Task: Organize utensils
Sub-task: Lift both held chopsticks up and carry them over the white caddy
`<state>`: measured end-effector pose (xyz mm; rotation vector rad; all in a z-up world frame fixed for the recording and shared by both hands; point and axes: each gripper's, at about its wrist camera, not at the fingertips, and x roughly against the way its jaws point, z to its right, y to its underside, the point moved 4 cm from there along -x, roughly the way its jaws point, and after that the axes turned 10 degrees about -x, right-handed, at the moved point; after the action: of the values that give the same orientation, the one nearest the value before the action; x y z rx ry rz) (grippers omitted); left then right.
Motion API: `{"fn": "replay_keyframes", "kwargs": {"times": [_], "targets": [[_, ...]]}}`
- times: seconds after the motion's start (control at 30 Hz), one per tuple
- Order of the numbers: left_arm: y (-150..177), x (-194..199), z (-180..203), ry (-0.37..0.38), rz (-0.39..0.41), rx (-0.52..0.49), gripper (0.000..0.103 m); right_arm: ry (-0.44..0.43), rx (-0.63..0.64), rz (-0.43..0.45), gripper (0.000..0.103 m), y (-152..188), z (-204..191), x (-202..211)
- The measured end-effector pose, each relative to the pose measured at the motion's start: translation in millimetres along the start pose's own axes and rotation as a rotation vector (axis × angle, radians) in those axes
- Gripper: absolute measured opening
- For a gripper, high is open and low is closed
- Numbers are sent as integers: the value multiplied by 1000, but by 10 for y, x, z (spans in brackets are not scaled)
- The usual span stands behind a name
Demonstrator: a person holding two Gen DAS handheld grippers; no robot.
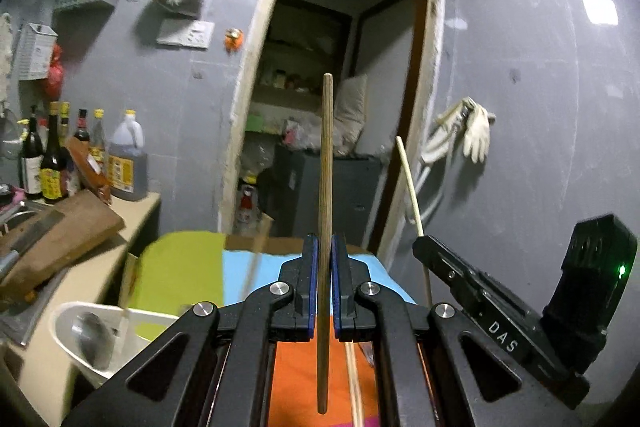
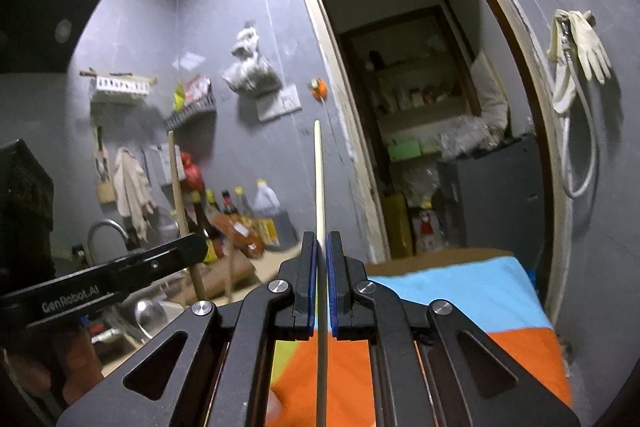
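The left tool (image 1: 325,247) is matte black with blue pads and round silver screws on angular linkages with triangular cut-outs. The right tool (image 2: 322,247) matches it; its side shows white "DAS" lettering and a green light, the left's reads "GenRobot.AI".

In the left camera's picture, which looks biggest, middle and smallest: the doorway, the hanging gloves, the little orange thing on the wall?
1. Doorway, by far the largest.
2. Gloves.
3. Orange thing, smallest.
All three sit on or in the same wall, so nearness hardly skews the order.
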<state>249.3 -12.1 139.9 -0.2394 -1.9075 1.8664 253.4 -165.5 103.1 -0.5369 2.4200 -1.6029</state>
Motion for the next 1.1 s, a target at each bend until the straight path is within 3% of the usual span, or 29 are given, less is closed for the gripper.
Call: {"fn": "replay_keyframes", "kwargs": {"times": [0.4,0.63,0.87,1.1], "targets": [[-271,525,-921,-216,67,31,4,-82,-50,161,3,4,-648,-304],[-298,753,-1339,-345,116,52,4,-127,-81,149,3,111,-853,-547],[-222,719,-1641,-404,93,85,4,-128,-98,110,3,229,-902,-748],[-131,679,-1741,-399,98,135,4,-102,-84,102,3,362,-887,-842]]}}
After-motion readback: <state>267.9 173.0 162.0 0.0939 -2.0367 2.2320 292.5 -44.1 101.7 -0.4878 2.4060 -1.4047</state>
